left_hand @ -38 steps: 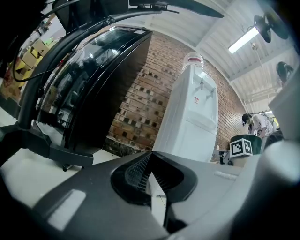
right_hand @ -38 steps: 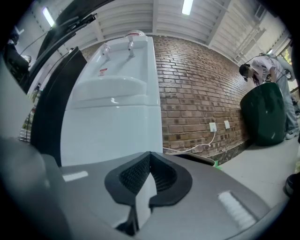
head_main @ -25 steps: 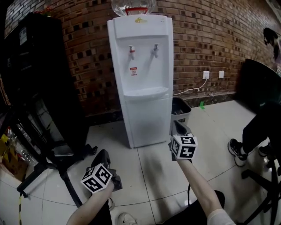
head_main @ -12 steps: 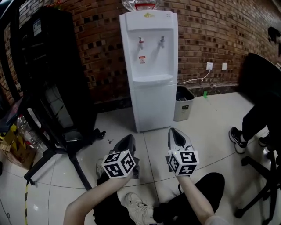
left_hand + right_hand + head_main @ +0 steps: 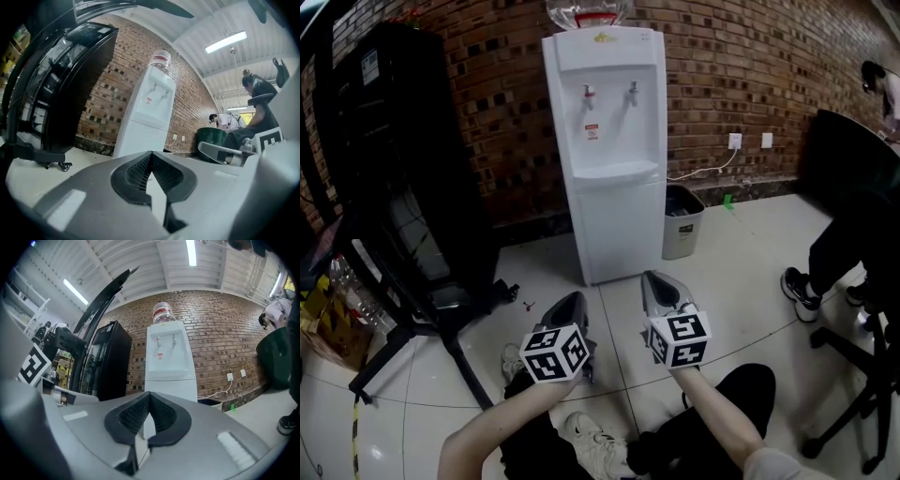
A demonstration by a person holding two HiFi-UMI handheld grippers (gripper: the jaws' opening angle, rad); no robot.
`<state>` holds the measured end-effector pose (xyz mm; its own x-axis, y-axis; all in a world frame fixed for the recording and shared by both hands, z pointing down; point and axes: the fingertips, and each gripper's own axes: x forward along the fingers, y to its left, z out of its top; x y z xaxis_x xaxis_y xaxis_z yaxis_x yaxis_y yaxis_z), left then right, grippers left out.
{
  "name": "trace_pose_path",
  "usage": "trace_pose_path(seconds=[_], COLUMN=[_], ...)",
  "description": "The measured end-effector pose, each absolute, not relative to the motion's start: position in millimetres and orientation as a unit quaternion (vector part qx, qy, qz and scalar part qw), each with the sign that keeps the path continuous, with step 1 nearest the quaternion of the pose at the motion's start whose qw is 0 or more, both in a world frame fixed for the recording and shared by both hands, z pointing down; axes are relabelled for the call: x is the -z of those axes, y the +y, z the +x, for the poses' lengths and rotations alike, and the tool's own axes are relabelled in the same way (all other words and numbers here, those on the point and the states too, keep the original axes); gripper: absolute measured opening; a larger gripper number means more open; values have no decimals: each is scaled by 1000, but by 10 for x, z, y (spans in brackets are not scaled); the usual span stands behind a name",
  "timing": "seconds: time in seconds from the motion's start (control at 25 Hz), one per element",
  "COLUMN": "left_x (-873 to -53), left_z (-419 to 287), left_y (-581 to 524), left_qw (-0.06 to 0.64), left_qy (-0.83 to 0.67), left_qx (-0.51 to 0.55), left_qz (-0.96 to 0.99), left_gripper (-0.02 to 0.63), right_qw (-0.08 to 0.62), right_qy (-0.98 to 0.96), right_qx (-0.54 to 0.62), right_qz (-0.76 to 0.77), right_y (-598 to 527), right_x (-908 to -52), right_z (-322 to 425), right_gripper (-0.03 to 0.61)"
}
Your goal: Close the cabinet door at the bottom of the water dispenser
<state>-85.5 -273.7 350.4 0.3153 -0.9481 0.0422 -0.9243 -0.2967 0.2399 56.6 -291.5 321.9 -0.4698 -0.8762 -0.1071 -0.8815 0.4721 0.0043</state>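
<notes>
The white water dispenser [image 5: 609, 150] stands against the brick wall, a bottle on top. Its lower cabinet door [image 5: 621, 230] lies flush with the body, with no gap showing. My left gripper [image 5: 572, 300] and right gripper [image 5: 654, 278] hover side by side over the floor tiles, well short of the dispenser and pointing toward it. Both are shut with nothing between the jaws. The left gripper view shows the closed jaw tips [image 5: 151, 153] below the dispenser [image 5: 150, 112]. In the right gripper view the closed tips [image 5: 149, 394] line up under the dispenser [image 5: 168, 362].
A tall black cabinet [image 5: 403, 159] and a black stand's legs [image 5: 422, 328] fill the left. A grey bin [image 5: 682, 220] stands right of the dispenser, below a wall socket and cable [image 5: 736, 142]. A seated person's leg [image 5: 844, 244] and a chair base [image 5: 853, 394] are at right.
Both grippers have drawn back from the dispenser toward my body, and the left one has shifted right beside the right one. Over the last half second they barely moved.
</notes>
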Motion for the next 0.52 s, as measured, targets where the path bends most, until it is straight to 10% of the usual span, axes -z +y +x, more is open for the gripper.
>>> trace_pose_path(seconds=[0.52], left_x=[-3623], left_z=[-952], left_y=[-2717], left_qw=[114], left_qy=[-593], left_qx=[45], left_qz=[796], left_gripper=[14], right_qw=[34], right_qy=[857], right_qx=[-20], right_qz=[-513], right_y=[-2893], right_x=[-3320], right_z=[560], right_gripper=[0])
